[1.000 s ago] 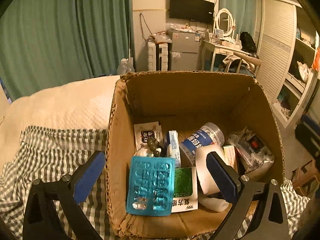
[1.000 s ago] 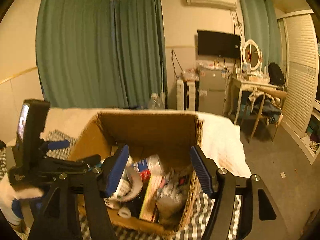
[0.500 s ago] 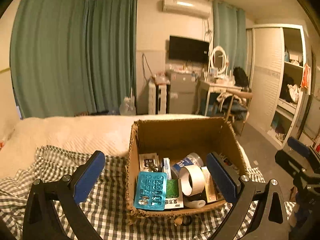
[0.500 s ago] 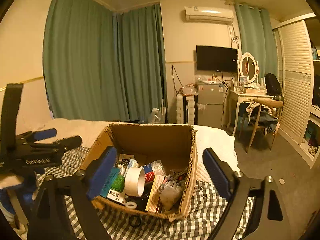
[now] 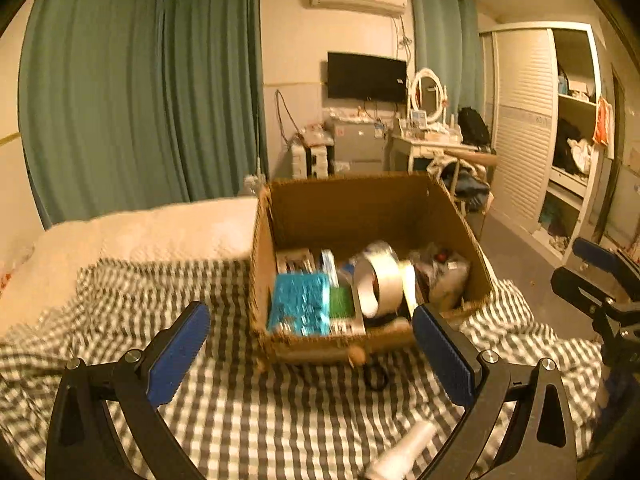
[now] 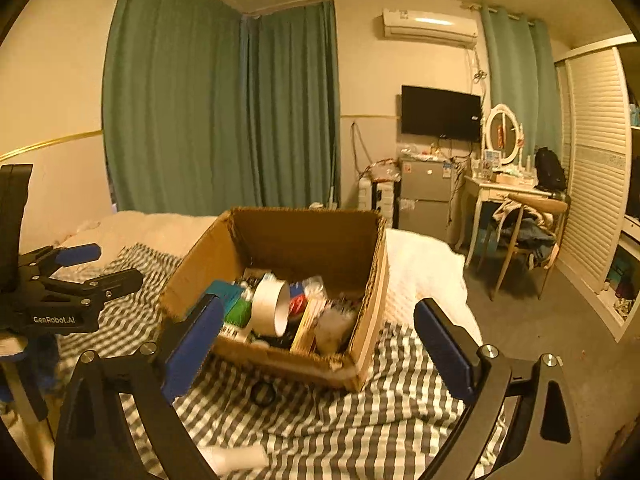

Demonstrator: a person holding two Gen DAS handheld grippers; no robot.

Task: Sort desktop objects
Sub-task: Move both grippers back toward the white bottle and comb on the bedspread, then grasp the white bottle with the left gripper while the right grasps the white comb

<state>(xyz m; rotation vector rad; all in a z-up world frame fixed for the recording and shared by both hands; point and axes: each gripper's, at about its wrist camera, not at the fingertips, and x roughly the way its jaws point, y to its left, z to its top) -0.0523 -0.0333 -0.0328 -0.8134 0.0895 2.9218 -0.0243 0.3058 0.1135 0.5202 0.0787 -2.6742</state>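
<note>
Pointing slightly downward, the right gripper has its jaws opening wide, nothing between them. The left gripper likewise stands wide and empty. The cardboard box of sorted items sits centre-frame on the checked bedcover.

One text can be read: "GenRobot.AI" is printed in light letters on the black body of the left claw, seen at the far left of the right wrist view. The labels on the packets inside the cardboard box are blurred, and no word or number can be made out on them.
</note>
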